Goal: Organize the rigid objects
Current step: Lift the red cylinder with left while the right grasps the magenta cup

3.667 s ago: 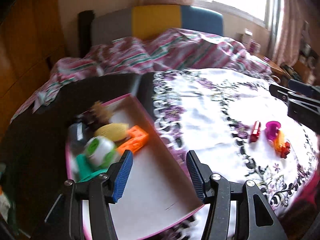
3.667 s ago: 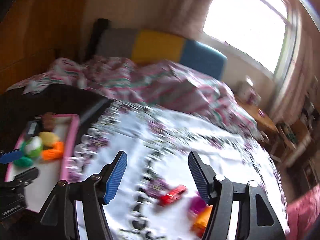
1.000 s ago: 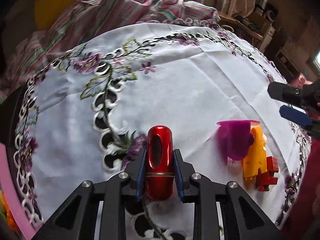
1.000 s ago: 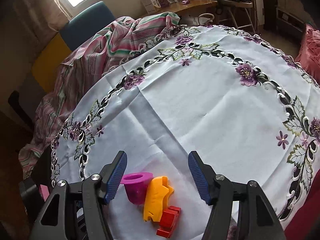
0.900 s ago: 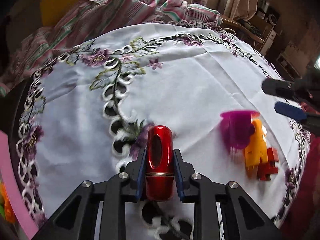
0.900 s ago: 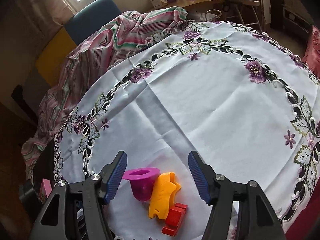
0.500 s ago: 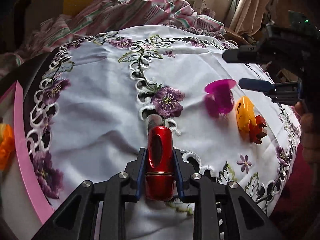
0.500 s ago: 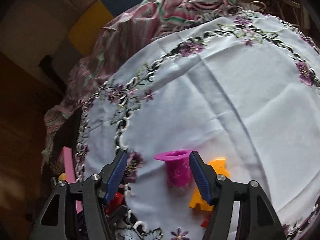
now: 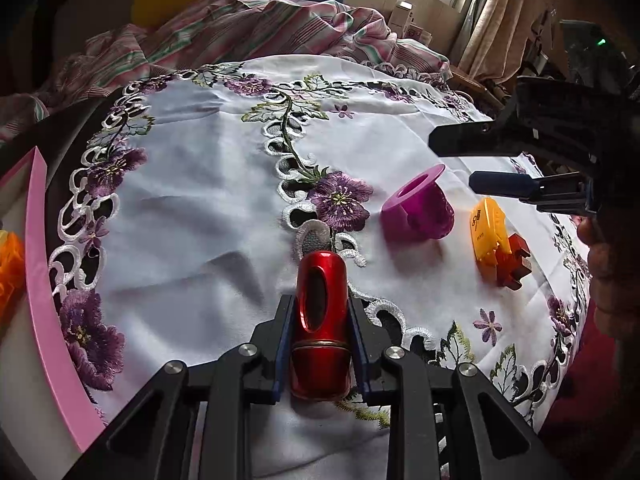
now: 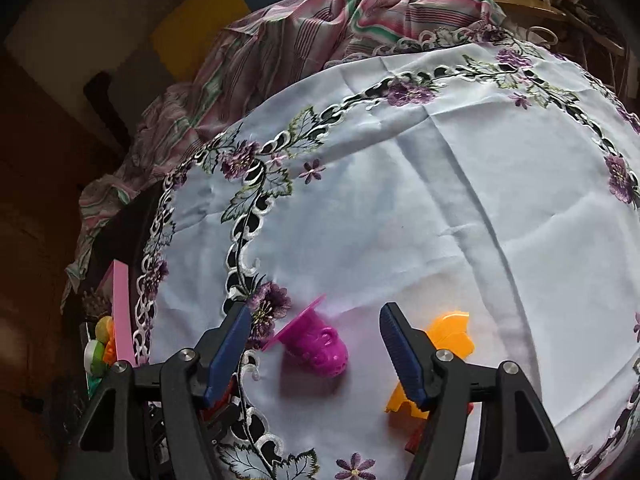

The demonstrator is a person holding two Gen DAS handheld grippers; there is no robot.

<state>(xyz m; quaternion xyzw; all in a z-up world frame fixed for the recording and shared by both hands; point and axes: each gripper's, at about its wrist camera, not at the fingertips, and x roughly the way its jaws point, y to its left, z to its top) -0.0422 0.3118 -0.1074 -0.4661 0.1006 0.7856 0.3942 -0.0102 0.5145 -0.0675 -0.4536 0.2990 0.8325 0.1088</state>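
Red capsule (image 9: 320,320) lengthwise between left fingers (image 9: 282,344) (pointing forward)

1. Landmark: magenta plastic flanged cup (image 9: 416,210), lying on its side on the white embroidered tablecloth (image 9: 200,184). Directions as in the left wrist view.
2. Right of the cup, near it: yellow plastic piece (image 9: 486,232); red notched block (image 9: 514,262) touches that piece's far-right side.
3. Left of and in front of the cup: red metallic cylinder (image 9: 320,320), clamped in the left gripper (image 9: 320,304).
4. Well left of the cup, at the cloth's edge: pink-rimmed tray (image 9: 40,280).
5. Behind the cup, beyond the cloth: striped blanket (image 9: 260,20).
6. Right gripper (image 10: 314,314): jaws opening, either side of the cup, not touching.
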